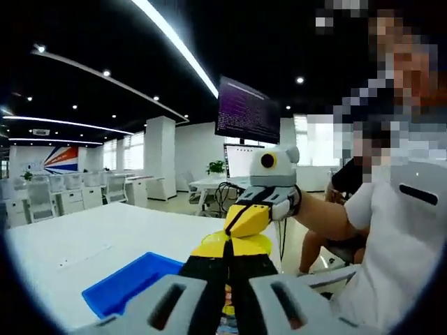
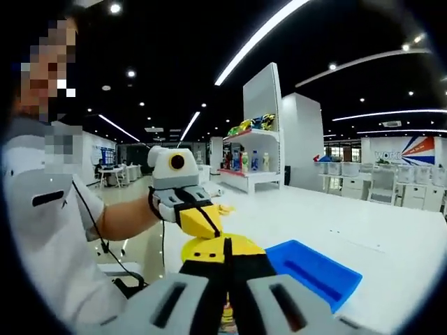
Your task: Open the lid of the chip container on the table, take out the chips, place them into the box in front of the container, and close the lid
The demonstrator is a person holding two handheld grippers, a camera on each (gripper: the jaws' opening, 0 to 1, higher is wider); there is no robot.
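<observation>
— What are the jaws doing?

— In the left gripper view, the left gripper [image 1: 227, 276] is pressing its black jaws together on the yellow lid [image 1: 232, 245] of the chip container [image 1: 228, 315], which is standing just below between the jaw bases. The right gripper [image 1: 246, 218] is coming in from the right, its yellow tip touching the same lid; whether its jaws are clamping, I cannot tell.

— And from the other side?

— The right gripper view is showing its own jaws meeting at the lid too.

— Where is the box?

— The blue box [image 1: 129, 281] is lying on the white table [image 1: 84, 237] just beside the container. A person's arm [image 1: 325, 218] is holding the right gripper.
</observation>
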